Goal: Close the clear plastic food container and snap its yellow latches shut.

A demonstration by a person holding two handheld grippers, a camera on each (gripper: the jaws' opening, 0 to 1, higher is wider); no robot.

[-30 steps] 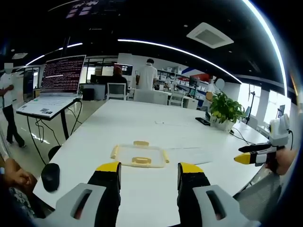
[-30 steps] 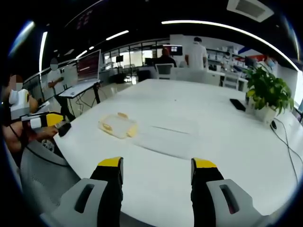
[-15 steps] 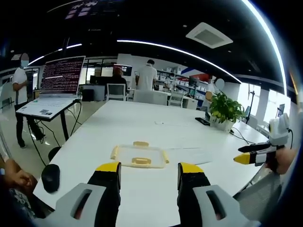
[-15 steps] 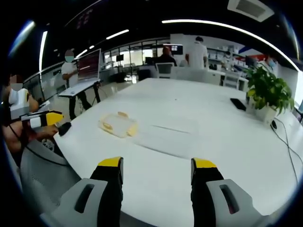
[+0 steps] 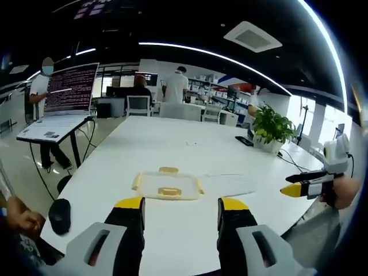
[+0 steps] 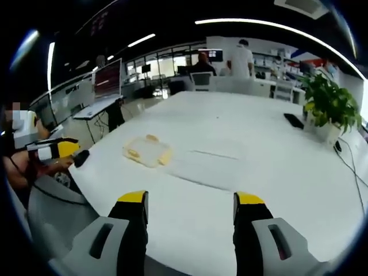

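An open-plan office or lab: a long white worktop [image 5: 172,144], a standing screen full of text [image 5: 70,89], office chairs [image 5: 138,106], and strip ceiling lights [image 5: 213,54].

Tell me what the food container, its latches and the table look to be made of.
The container looks like clear, slightly cloudy plastic: the table shows through it. Its latches seem opaque yellow plastic, matte at this size. The table has a smooth white top, probably laminate, with soft reflections of the ceiling lights.

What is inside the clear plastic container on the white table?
Nothing distinct shows inside the clear container; it looks empty, though it is small and hazy. Yellow latches sit at its edges on the white table.
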